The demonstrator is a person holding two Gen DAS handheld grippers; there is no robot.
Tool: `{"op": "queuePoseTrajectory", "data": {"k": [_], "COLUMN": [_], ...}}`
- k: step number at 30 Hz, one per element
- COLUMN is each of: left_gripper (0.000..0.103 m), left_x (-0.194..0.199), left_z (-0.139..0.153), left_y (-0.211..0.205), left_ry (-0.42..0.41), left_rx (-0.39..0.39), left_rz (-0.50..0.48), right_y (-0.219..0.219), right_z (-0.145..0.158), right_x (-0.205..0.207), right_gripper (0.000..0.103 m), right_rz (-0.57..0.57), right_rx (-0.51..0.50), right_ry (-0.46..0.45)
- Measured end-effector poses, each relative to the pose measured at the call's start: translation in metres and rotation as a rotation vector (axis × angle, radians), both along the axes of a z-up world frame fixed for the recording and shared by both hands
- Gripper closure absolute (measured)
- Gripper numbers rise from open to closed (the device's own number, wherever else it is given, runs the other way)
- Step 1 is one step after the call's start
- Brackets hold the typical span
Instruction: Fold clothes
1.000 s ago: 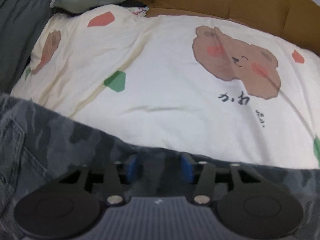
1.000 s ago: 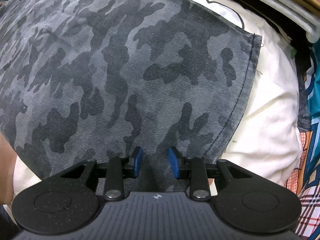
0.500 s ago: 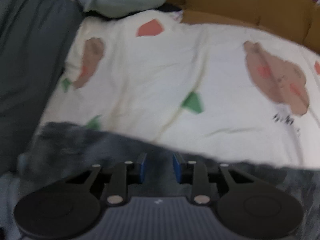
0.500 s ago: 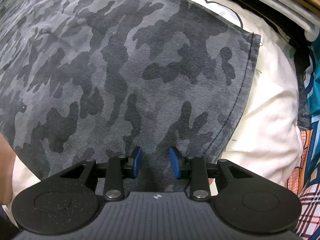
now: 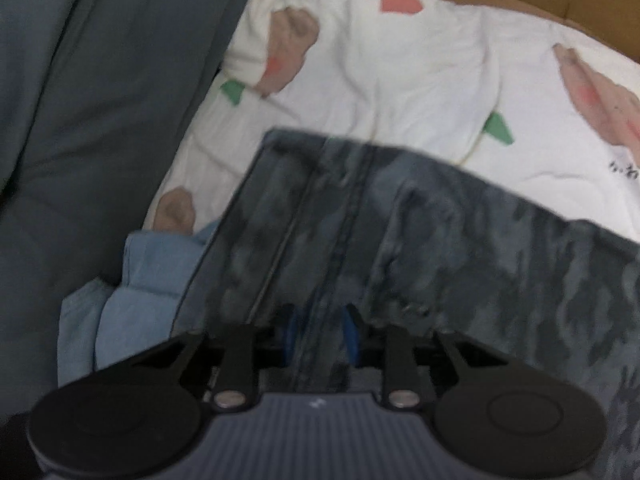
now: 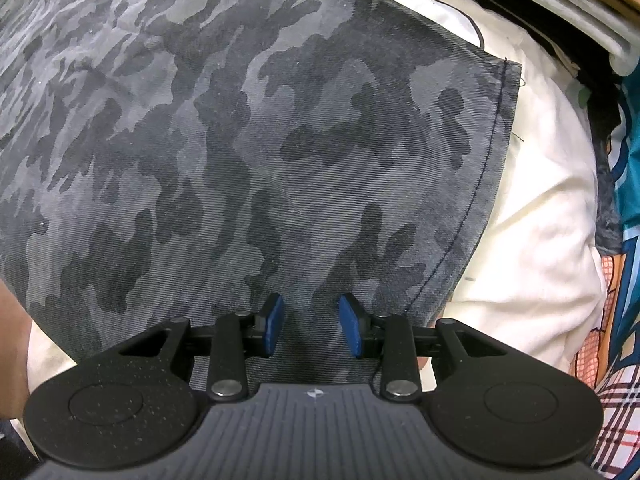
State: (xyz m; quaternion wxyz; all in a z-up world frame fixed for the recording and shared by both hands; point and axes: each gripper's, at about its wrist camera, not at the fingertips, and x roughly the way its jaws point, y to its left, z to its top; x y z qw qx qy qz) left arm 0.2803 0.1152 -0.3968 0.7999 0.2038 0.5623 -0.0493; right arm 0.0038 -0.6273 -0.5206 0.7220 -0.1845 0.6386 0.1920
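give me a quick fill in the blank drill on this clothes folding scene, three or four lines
1. The garment being folded, the shorts, has a grey ____ pattern.
2. The white bedsheet under it is printed with brown cartoon ____.
3. In the left wrist view, a fold of the shorts runs between the jaws of the ____ gripper.
4. Beside the shorts in that view lies a light ____ cloth.

Missing words: camouflage; bears; left; blue

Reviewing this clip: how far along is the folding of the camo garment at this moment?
Early. Done: the camo garment is spread flat on the bear-print sheet, hem visible, no fold in view. In hand: the left gripper is closing with a waistband-like seam between its pads; the right gripper stands apart over the cloth near the hem. Left: every fold.
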Motion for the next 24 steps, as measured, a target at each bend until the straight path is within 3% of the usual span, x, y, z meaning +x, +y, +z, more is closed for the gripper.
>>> {"op": "queuePoseTrajectory", "data": {"k": [5, 7, 13, 17, 19, 24], "left_gripper": [0.084, 0.095, 0.098, 0.088, 0.075, 0.075], "left_x": [0.007, 0.012, 0.017, 0.019, 0.018, 0.007], "left_z": [-0.009, -0.014, -0.010, 0.016, 0.036, 0.080], "left_y": [0.015, 0.018, 0.022, 0.025, 0.025, 0.019], "left_ry": [-0.044, -0.040, -0.037, -0.039, -0.059, -0.089], "left_rx": [0.039, 0.053, 0.030, -0.041, -0.057, -0.059], "left_rz": [0.059, 0.086, 0.116, 0.151, 0.151, 0.161], "right_y": [0.013, 0.016, 0.026, 0.037, 0.041, 0.056], "right_z": [-0.001, -0.001, 0.000, 0.001, 0.001, 0.004], "right_x": [0.010, 0.012, 0.020, 0.029, 0.035, 0.054], "right_gripper": [0.064, 0.064, 0.064, 0.063, 0.063, 0.063], "right_rz": [-0.002, -0.006, -0.013, -0.018, -0.027, -0.012], "right_rx": [-0.014, -0.015, -0.022, -0.020, -0.010, -0.006], "right_ry": [0.005, 0.005, 0.007, 0.011, 0.016, 0.032]}}
